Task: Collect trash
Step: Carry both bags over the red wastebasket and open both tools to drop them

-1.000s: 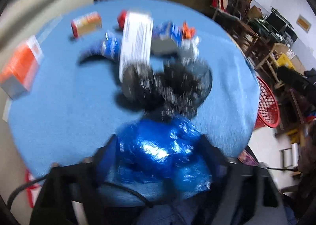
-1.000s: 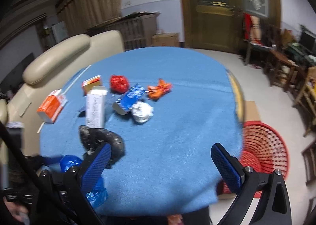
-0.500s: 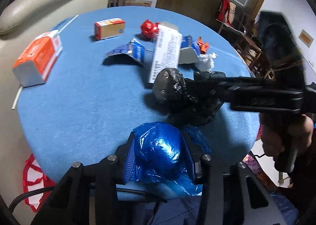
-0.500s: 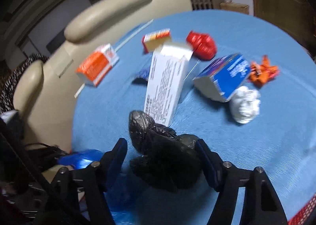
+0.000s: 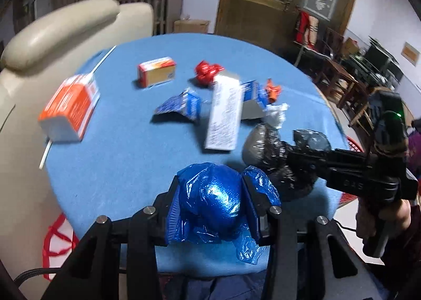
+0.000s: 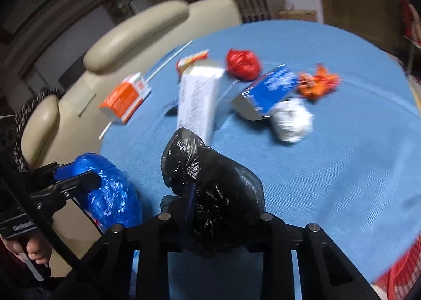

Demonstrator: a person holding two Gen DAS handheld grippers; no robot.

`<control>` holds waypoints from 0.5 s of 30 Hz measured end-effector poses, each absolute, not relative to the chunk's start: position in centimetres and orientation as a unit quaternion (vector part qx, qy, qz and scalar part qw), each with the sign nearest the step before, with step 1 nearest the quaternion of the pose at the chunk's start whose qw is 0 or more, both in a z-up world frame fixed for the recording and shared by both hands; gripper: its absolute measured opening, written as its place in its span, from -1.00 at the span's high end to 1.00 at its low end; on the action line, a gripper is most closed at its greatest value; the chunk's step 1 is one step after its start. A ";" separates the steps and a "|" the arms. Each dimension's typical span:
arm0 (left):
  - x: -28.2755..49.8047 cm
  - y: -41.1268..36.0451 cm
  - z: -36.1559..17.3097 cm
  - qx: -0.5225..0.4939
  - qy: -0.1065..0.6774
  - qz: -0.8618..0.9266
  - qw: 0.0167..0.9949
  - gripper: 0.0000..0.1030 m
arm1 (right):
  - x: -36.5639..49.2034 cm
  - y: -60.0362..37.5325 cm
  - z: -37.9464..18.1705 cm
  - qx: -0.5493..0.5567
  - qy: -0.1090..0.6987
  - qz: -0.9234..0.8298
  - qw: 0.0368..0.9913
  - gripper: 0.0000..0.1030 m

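While the left gripper (image 5: 211,201) is clamped on a crumpled blue plastic bag (image 5: 210,205), the right gripper (image 6: 218,218) is closed around a crumpled black plastic bag (image 6: 210,186); both bags are held over the near edge of the round blue-covered table (image 5: 126,147). No bag shows any contents. Farther back on the cloth lie a tall white printed carton (image 5: 225,113), an orange-and-white carton (image 5: 71,107), a small orange box (image 5: 156,70), a blue-and-grey carton (image 6: 265,94), a red crumpled wrapper (image 6: 243,64), an orange crumpled wrapper (image 6: 317,82) and a white crumpled ball (image 6: 292,119). Whether the cartons hold anything cannot be told. The left wrist view alone shows a flattened blue wrapper (image 5: 180,106) beside the white carton and a red mesh basket (image 5: 350,168) on the floor past the table's right edge, its inside hidden.
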State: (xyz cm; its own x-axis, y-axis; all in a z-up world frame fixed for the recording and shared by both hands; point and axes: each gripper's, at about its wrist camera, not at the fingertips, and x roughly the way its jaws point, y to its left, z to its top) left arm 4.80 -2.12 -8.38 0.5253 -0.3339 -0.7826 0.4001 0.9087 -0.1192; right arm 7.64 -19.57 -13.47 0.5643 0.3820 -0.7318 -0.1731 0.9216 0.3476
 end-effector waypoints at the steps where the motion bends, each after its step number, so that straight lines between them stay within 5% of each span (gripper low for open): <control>1: 4.7 -3.1 -8.1 0.044 0.435 -0.218 0.872 0.12 | 6.7 -20.6 -13.0 0.126 0.430 0.148 0.882 0.40; 15: 4.2 -19.8 -6.5 0.119 0.402 -0.343 0.841 0.11 | -6.6 -39.0 -9.7 0.268 0.340 -0.039 0.901 0.39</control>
